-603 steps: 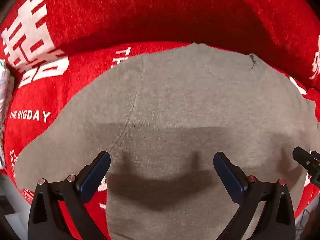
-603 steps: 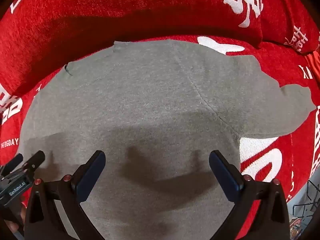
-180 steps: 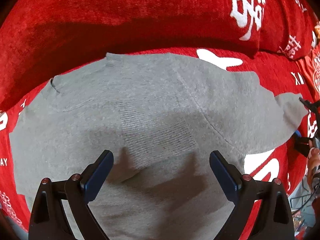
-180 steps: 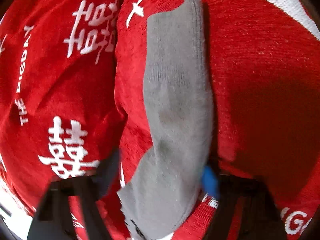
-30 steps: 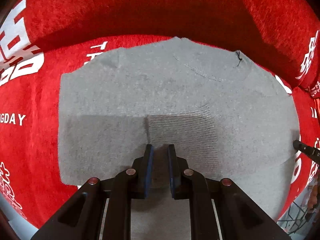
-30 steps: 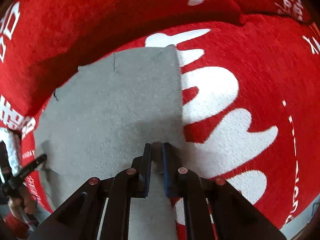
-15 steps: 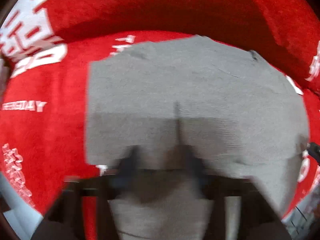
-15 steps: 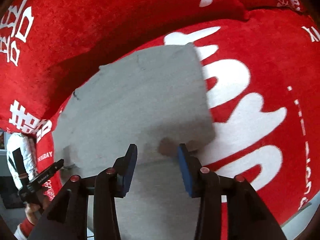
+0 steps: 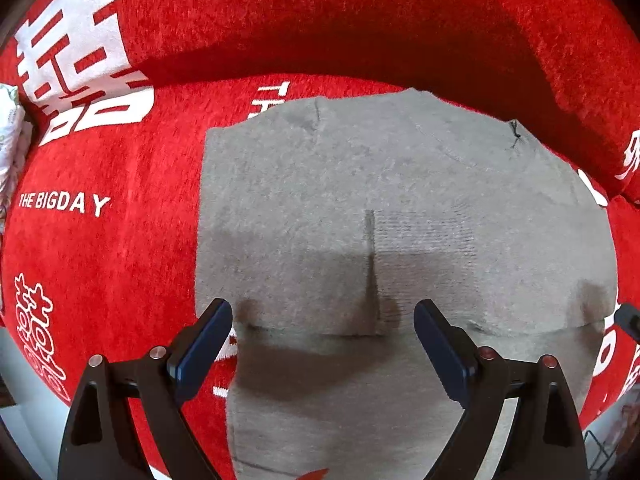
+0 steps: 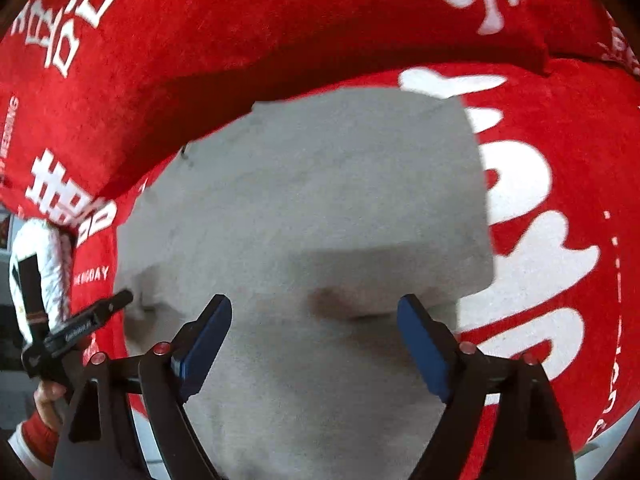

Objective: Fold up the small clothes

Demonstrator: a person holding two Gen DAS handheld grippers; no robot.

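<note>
A grey knit sweater point(image 9: 360, 200) lies flat on the red sofa seat point(image 9: 120, 240), both sleeves folded in so it forms a rectangle; a ribbed cuff point(image 9: 424, 236) lies across its middle. It also shows in the right wrist view point(image 10: 320, 208). My left gripper point(image 9: 322, 340) is open and empty, just above the folded edge near the sweater's lower part. My right gripper point(image 10: 314, 332) is open and empty over the sweater's lower right part. The left gripper's tip point(image 10: 100, 312) shows at the sweater's left edge in the right wrist view.
The sofa backrest point(image 9: 320, 20) rises right behind the sweater's collar. Red cover with white lettering lies on both sides point(image 10: 560, 240). A white quilted thing point(image 10: 44, 260) sits at the sofa's left end. The seat's front edge is close below the grippers.
Both grippers were shut on the sweater a second ago. Both have opened, let go of the fabric and pulled back a little.
</note>
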